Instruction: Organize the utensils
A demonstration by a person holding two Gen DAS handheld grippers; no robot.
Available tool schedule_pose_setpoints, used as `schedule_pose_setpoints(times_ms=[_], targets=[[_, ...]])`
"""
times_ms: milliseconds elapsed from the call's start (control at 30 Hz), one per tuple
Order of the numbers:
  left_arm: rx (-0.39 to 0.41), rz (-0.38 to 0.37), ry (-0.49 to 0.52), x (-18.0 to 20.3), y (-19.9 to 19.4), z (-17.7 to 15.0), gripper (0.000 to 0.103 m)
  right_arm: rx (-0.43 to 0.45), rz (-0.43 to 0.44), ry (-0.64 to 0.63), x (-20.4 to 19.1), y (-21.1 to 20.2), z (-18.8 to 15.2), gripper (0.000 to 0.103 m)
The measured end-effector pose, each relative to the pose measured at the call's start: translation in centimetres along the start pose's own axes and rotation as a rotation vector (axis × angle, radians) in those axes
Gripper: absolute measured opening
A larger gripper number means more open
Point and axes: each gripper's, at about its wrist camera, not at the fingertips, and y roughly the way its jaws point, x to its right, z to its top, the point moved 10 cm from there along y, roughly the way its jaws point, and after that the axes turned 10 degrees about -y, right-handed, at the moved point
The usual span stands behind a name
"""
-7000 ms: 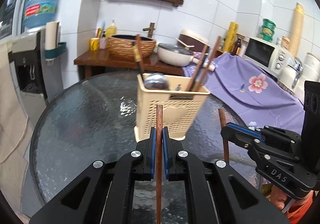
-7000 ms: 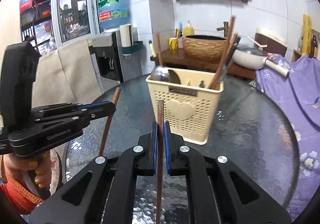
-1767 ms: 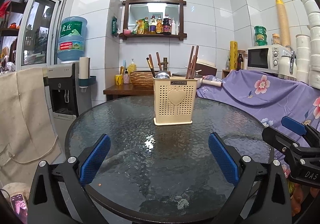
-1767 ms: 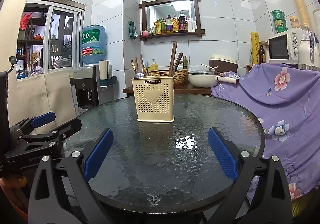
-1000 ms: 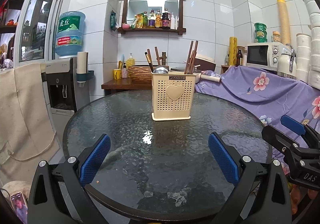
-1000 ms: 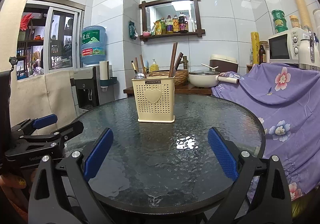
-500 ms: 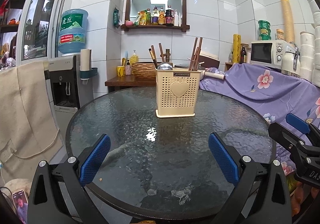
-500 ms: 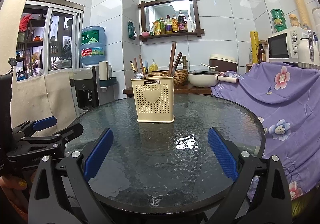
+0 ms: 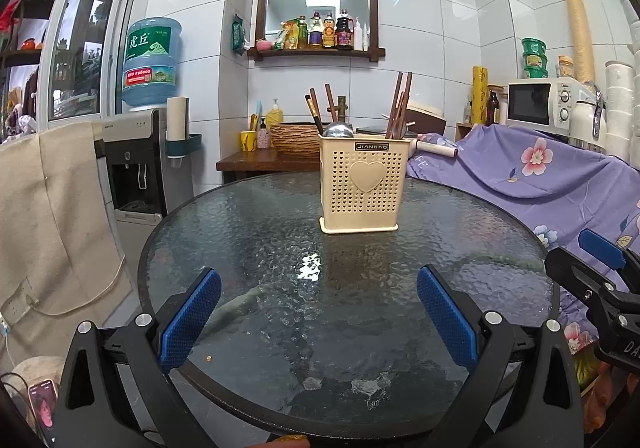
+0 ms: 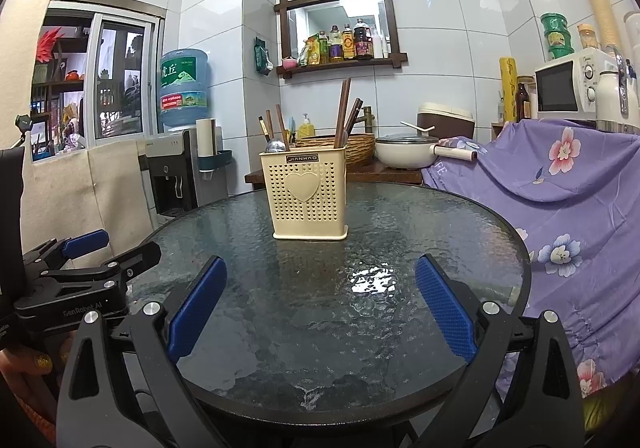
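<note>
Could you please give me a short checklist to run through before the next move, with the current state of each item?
1. Left gripper empty, jaws wide apart: ok.
2. Right gripper empty, jaws wide apart: ok.
3. Utensil holder upright on the glass table: ok.
4. Chopsticks and spoon standing inside the holder: ok.
5. No loose utensils on the visible tabletop: ok.
6. Utensils sorted into the right compartments: cannot tell, the inside is hidden.
</note>
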Motion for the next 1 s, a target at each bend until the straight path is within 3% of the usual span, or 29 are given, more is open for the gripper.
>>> schedule_pose_setpoints(times_ms=[1000], targets=[[-0.006,0.012,0.003,-0.06,0.2,-0.15,0.096,-0.01,0.006,0.001,0.0,0.07,-0.32,0.097]])
